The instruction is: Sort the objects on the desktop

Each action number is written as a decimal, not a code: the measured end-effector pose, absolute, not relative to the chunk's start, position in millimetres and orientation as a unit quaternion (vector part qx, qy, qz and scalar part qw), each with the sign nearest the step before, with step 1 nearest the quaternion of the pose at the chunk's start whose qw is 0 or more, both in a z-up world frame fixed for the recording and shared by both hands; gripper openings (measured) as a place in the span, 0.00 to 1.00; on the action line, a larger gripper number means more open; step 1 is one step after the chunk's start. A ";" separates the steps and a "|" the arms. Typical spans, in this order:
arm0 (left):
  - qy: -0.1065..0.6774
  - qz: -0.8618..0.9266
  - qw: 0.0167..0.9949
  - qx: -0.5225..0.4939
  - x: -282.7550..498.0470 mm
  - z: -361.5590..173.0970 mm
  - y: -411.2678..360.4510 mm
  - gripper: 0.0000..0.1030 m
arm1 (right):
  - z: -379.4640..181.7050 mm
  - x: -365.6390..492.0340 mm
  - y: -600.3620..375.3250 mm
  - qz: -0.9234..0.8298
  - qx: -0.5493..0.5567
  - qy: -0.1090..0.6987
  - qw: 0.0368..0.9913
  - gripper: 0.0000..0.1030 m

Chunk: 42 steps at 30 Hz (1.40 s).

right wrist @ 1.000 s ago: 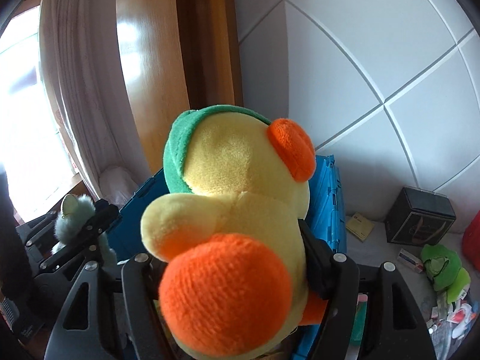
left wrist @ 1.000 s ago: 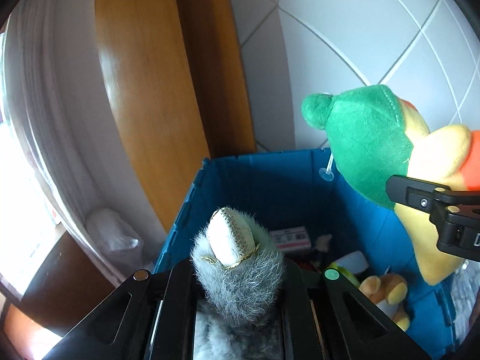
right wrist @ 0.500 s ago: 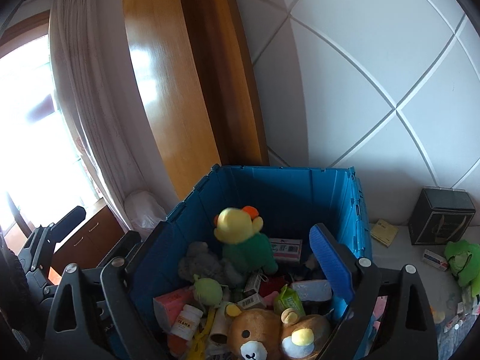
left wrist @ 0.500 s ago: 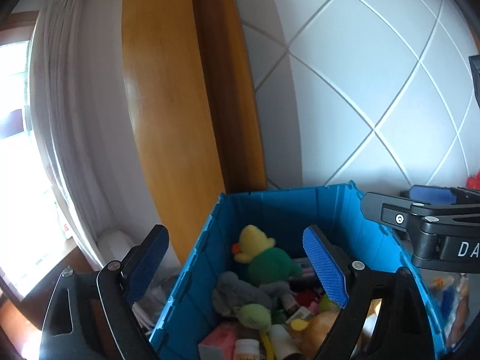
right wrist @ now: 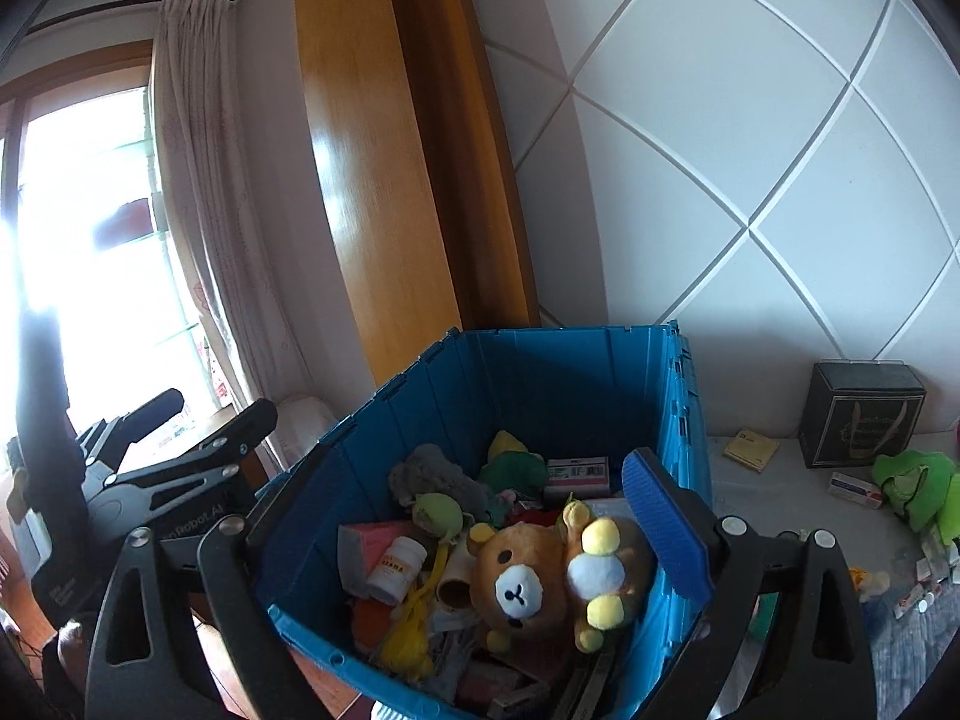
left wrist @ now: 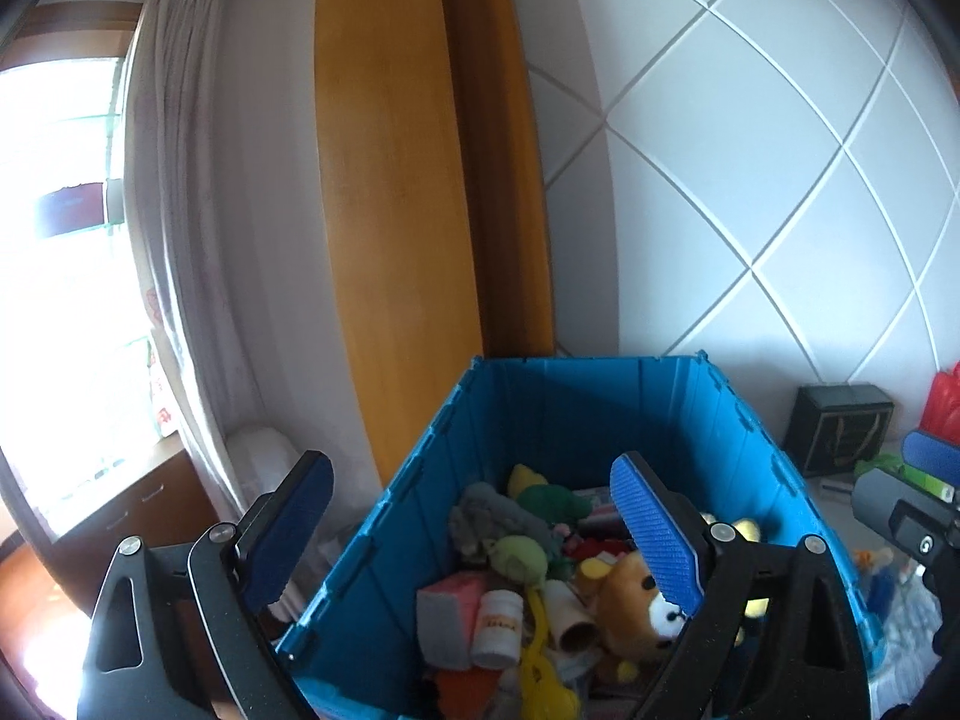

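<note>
White tiled wall, wooden panel and curtained window behind; a grey desktop [right wrist: 780, 480] to the right. A blue bin [right wrist: 540, 372] stands ahead of both grippers, loaded with sorted items: bear plush [right wrist: 522, 582], grey plush [right wrist: 432, 477], green-and-yellow plush [right wrist: 510, 459], white bottle [right wrist: 399, 561]. Left gripper [left wrist: 474, 534]: jaws opening, nothing between them, the bin's near-left corner just beyond. Right gripper [right wrist: 462, 546]: jaws opening, empty, with the bear plush lying below and beyond them in the bin. On the desktop remain a black box [right wrist: 861, 414], a green plush [right wrist: 918, 489] and small packets.
</note>
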<state>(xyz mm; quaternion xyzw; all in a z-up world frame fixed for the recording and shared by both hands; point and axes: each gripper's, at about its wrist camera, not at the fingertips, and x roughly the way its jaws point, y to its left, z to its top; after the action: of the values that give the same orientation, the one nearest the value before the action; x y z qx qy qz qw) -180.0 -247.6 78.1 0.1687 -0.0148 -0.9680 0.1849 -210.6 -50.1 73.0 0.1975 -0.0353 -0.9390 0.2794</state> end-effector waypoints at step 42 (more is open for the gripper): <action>0.001 -0.979 0.077 0.189 -107.6 53.1 -93.9 0.99 | 56.4 -91.4 104.0 -0.956 0.167 -0.019 0.240 0.93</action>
<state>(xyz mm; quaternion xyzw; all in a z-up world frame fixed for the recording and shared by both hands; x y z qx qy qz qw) -107.6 -93.9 53.1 0.1890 0.0015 -0.9789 0.0775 -91.4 104.0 56.4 0.1667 -0.0189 -0.9561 0.2403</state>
